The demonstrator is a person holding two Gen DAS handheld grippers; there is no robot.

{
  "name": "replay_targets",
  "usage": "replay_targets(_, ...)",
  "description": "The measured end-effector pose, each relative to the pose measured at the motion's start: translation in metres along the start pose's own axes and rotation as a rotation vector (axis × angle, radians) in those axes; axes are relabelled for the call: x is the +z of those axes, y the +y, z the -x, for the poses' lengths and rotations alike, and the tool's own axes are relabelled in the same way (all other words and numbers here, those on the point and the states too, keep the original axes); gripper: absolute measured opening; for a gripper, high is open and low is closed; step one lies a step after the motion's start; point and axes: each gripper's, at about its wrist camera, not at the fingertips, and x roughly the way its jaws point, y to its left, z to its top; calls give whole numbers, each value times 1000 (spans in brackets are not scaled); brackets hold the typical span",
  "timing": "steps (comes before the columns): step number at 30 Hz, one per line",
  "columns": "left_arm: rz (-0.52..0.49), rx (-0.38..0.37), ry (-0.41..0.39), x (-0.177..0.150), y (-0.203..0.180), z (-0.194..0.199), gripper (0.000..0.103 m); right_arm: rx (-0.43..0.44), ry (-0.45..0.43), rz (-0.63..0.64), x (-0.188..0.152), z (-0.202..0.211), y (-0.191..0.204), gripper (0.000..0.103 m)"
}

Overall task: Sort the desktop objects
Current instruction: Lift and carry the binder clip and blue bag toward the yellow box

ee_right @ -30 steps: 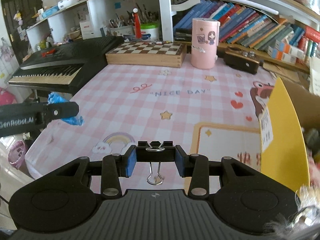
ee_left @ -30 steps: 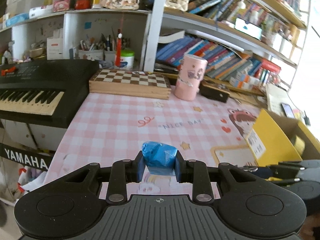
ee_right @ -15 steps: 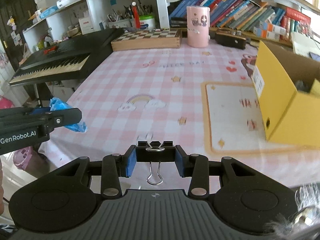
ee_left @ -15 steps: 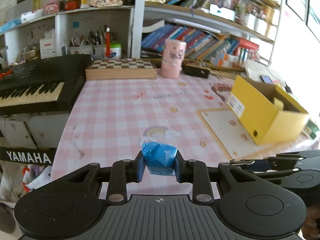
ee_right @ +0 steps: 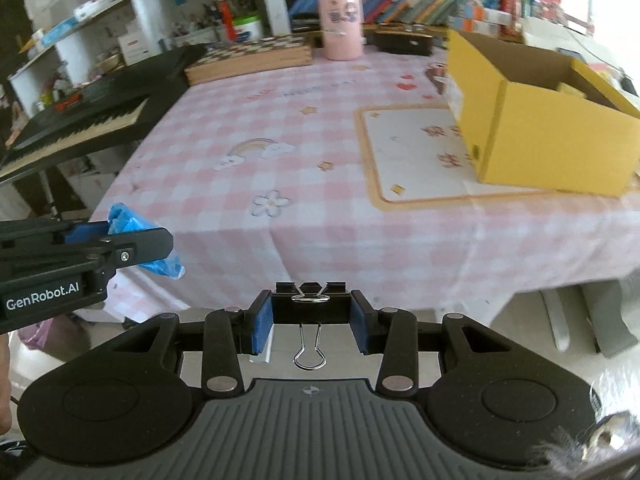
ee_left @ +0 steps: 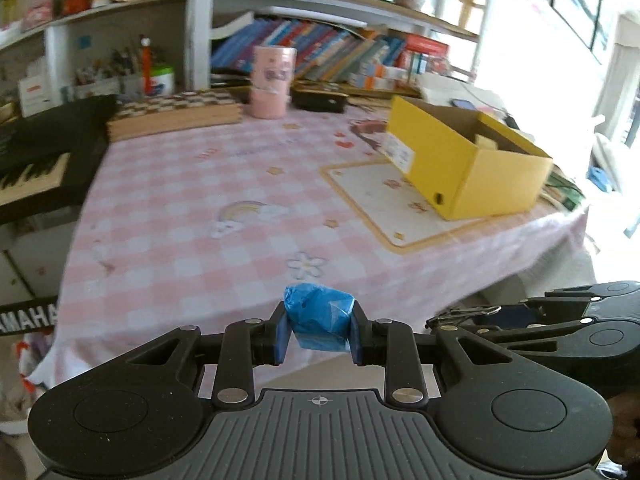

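My left gripper point(ee_left: 319, 330) is shut on a crumpled blue plastic wad point(ee_left: 319, 319), held off the near edge of the pink checked tablecloth point(ee_left: 248, 184). In the right wrist view that wad point(ee_right: 136, 240) and the left gripper point(ee_right: 132, 240) show at the left. My right gripper point(ee_right: 312, 320) is shut on a black binder clip point(ee_right: 310, 304), its wire handle hanging down, also in front of the table's near edge. The clip point(ee_left: 468, 314) shows side-on at the right of the left wrist view. An open yellow cardboard box point(ee_right: 536, 120) stands on the table's right side.
A pink cylindrical holder point(ee_right: 340, 28), a wooden chessboard box point(ee_right: 252, 60) and a dark case point(ee_right: 404, 42) line the table's back. A black keyboard point(ee_right: 92, 116) stands at the left. Bookshelves point(ee_left: 320, 40) rise behind. Table legs point(ee_right: 580, 320) show below the cloth.
Both grippers have pulled back from over the table to beyond its near edge, still holding the blue wad and the binder clip. The yellow box now lies farther away.
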Motion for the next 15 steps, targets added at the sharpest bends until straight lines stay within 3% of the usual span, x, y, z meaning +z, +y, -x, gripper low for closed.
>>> replay_targets(15, -150, -172, 5, 3, -57, -14, 27, -155, -43, -134, -29, 41, -41, 38)
